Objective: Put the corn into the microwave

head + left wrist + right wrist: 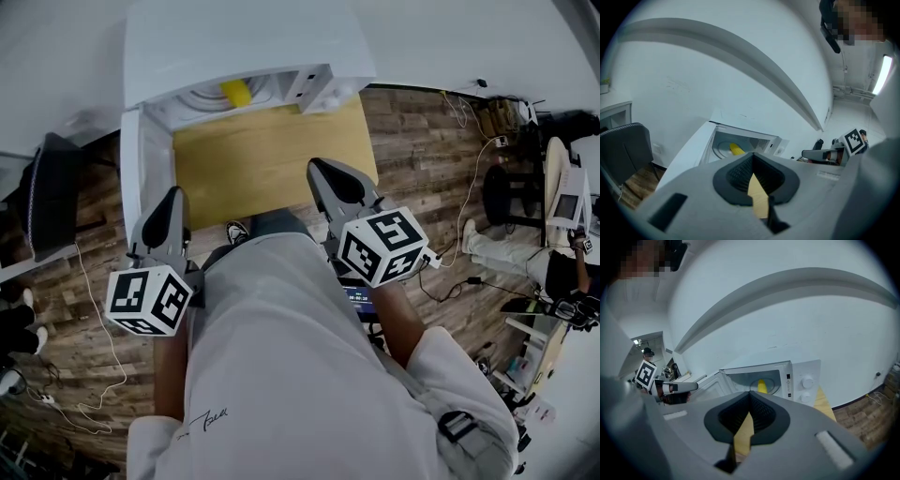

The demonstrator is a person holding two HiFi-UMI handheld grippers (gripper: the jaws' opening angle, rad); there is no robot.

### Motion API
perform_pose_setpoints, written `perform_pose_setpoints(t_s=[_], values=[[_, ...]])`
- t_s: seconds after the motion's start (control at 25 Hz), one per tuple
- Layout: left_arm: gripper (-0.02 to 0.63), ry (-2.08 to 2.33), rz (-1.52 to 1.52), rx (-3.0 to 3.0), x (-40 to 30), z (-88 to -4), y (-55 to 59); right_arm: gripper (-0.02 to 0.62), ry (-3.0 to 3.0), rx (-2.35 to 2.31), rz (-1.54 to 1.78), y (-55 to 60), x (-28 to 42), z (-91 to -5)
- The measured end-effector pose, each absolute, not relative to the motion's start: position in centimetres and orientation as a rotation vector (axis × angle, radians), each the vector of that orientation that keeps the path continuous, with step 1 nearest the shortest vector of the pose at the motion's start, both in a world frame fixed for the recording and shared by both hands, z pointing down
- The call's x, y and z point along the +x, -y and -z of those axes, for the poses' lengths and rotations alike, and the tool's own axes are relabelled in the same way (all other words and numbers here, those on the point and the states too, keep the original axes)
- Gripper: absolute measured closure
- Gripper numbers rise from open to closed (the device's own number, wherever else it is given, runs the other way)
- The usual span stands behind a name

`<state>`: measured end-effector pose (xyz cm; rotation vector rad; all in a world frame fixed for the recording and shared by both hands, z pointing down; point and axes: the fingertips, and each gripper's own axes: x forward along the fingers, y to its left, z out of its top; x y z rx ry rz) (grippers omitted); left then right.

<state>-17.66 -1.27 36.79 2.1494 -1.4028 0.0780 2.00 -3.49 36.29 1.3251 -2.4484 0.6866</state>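
The yellow corn [235, 93] lies inside the white microwave [244, 47], on its turntable; it also shows in the left gripper view [736, 149] and the right gripper view [762, 386]. The microwave door [131, 159] stands swung open to the left. The microwave sits at the far end of a light wooden table [272, 155]. My left gripper [172, 199] hovers by the table's near left corner, beside the open door, shut and empty. My right gripper [323, 169] hangs over the table's near right part, also shut with nothing in it. Both point toward the microwave opening.
A dark chair [47, 197] stands left of the table. Cables trail over the wood floor [422, 159] on both sides. A seated person [562, 253] and stools are far right. The microwave's dials [806, 381] sit right of its opening.
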Motion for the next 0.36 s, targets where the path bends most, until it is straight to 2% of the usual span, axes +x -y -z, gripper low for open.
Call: perform_pose_setpoints(t_s=[0.36], values=[[0.617, 1.378, -0.084, 2.157, -17.46, -36.81, 1.39, 0.584, 2.450, 1.292, -0.685, 3.61, 1.30, -35.99]])
